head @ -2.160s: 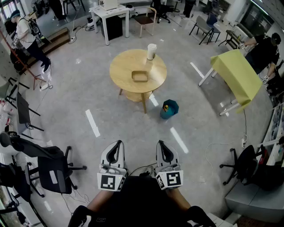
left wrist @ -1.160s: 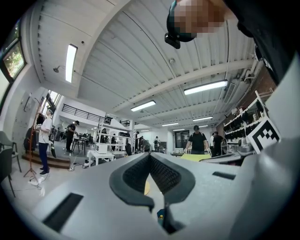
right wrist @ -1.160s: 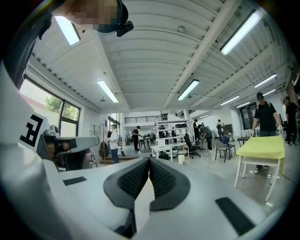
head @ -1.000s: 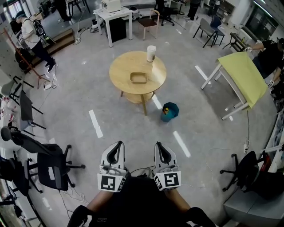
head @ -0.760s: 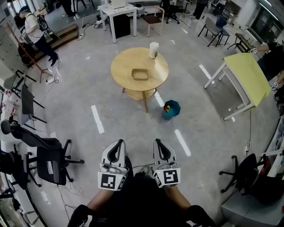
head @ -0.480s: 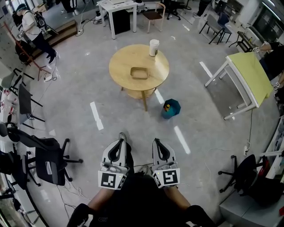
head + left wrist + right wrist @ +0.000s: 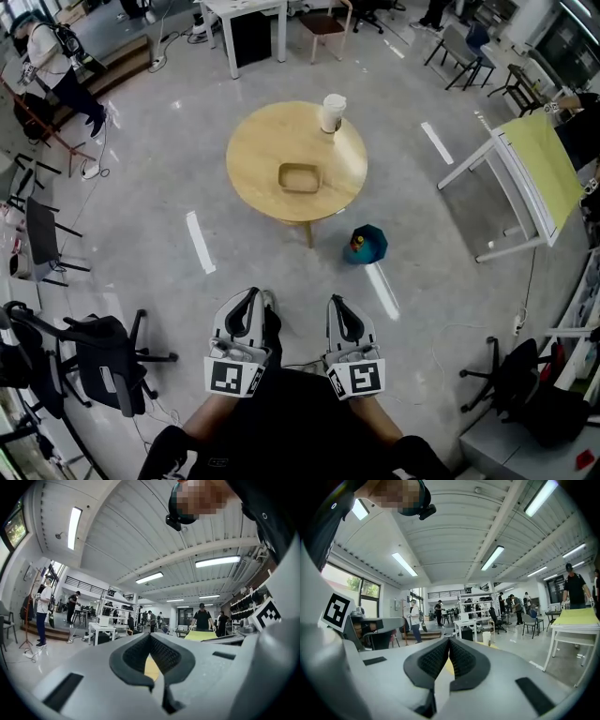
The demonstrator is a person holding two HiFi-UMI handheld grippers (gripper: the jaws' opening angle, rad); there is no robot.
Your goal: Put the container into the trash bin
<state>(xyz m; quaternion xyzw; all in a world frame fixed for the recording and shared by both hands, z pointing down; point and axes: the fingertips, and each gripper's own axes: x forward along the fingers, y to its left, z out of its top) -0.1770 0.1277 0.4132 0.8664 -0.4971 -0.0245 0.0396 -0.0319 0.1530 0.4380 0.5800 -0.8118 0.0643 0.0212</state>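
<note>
Container (image 7: 299, 177), tan and shallow, open side up, on the middle of the round wooden table (image 7: 258, 150), just above centre in the head view. Untouched, and well apart from both tools. Pale cup (image 7: 332, 112) upright near the table's upper right edge, apart from the container.

Trash bin (image 7: 366, 245), teal, down on the grey floor just below and right of the table, with something yellow and dark at its mouth. White tape strips (image 7: 200, 241) on the floor: one left of the table, another just below the bin.

Now lower centre: left gripper (image 7: 251, 296) and right gripper (image 7: 338, 302), side by side, pointing up the frame towards the table, marker cubes at the near ends over a dark lap. From the left gripper view: tips together, only the padded hollow behind them gaping, a sliver of yellow showing through it, nothing held. From the right gripper view: ribbed black pads closed tight against each other, nothing between them either.

Further out: yellow-topped table (image 7: 548, 164) tilted at the far right, black office chair (image 7: 103, 361) at lower left, white desk (image 7: 239, 11) along the top edge, person with a backpack (image 7: 45, 52) in the upper left corner. More people standing among desks and shelves far off in both gripper views.
</note>
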